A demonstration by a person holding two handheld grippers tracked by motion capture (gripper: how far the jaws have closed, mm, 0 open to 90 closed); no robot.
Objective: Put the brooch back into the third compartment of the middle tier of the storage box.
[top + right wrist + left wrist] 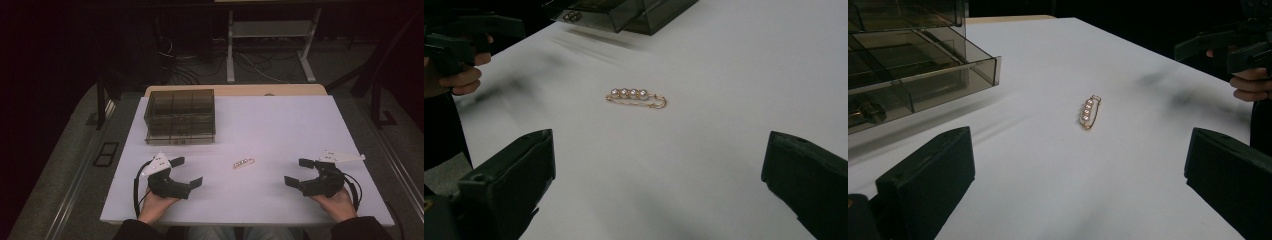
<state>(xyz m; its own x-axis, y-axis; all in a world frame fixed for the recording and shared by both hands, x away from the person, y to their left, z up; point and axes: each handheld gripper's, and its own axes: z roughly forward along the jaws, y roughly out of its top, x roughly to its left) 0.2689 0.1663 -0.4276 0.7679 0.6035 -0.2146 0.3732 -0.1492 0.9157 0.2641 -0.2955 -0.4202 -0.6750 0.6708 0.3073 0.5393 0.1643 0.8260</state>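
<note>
Both grippers, left gripper [187, 172] and right gripper [298, 172], fingers spread and empty, flank pearl pin [243, 163] on worktop [280, 125], likely staging a pickup.

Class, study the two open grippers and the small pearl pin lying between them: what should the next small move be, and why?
Probably ease the right gripper toward the pearl pin. Both it and the left gripper stand open and empty, and the pin lies untouched on the white table between them.
</note>
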